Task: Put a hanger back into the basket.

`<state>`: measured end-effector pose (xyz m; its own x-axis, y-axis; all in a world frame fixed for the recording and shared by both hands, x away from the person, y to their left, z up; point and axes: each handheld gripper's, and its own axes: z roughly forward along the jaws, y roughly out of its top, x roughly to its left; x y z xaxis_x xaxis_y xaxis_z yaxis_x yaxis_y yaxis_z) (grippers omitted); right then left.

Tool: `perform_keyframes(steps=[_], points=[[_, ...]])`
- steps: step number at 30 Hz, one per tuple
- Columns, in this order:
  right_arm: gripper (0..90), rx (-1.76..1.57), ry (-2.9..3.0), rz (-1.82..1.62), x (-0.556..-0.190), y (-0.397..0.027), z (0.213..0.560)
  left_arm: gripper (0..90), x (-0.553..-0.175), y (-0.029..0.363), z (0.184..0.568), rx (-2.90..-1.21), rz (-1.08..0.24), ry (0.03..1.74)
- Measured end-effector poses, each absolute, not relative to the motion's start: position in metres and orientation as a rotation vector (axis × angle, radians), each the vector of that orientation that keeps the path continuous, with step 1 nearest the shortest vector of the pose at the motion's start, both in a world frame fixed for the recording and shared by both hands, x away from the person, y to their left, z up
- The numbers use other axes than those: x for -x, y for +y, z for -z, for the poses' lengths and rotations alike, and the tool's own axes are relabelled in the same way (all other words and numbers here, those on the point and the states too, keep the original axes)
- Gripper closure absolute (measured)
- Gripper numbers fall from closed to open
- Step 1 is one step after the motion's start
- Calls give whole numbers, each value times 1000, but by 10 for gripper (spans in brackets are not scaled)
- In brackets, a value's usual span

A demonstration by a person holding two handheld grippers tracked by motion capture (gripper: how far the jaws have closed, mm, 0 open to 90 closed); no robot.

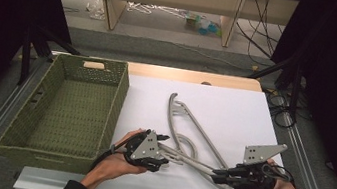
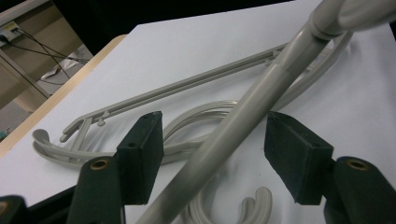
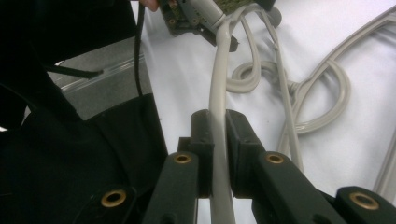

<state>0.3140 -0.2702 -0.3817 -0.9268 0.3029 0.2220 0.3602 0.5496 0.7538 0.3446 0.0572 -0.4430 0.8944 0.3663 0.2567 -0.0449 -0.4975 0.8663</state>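
Observation:
Two grey plastic hangers are on the white table top. One hanger (image 1: 188, 117) lies flat, its hook curling toward the middle. The other hanger (image 1: 192, 161) spans between my two grippers near the front edge. My right gripper (image 1: 217, 175) is shut on one of its arms (image 3: 217, 93), pads (image 3: 239, 130) pressed on both sides. My left gripper (image 1: 164, 150) straddles the other end: the round arm (image 2: 233, 130) runs between the pads (image 2: 140, 149) with a gap on each side, so it is open (image 2: 217, 149). The left gripper (image 3: 196, 18) also appears far off in the right gripper view.
A green woven basket (image 1: 117, 102) with nothing in it stands on the left of the table, its long wall next to my left hand. Metal rails (image 1: 306, 171) run along both table sides. Cables and clutter lie on the floor beyond the far edge.

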Motion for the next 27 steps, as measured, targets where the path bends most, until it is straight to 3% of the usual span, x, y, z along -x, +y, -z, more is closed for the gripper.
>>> perform_keyframes(steps=[12, 18, 20, 25, 26, 27], points=[[822, 554, -2698, 1322, -316, -273, 386, 615, -342, 54, 446, -2095, -568, 115], [798, 518, -2735, 1292, -319, -278, 387, 671, -337, 51, 445, -2136, -596, 33], [756, 539, -2785, 1274, -321, -283, 386, 700, -335, 49, 443, -2149, -595, 17], [517, 673, -2885, 1296, -324, -299, 375, 748, -332, 49, 432, -2170, -567, 25], [517, 673, -2885, 1296, -324, -299, 375, 758, -332, 49, 432, -2170, -567, 25], [444, 776, -2908, 1337, -325, -304, 369, 767, -331, 47, 427, -2176, -541, 54]])
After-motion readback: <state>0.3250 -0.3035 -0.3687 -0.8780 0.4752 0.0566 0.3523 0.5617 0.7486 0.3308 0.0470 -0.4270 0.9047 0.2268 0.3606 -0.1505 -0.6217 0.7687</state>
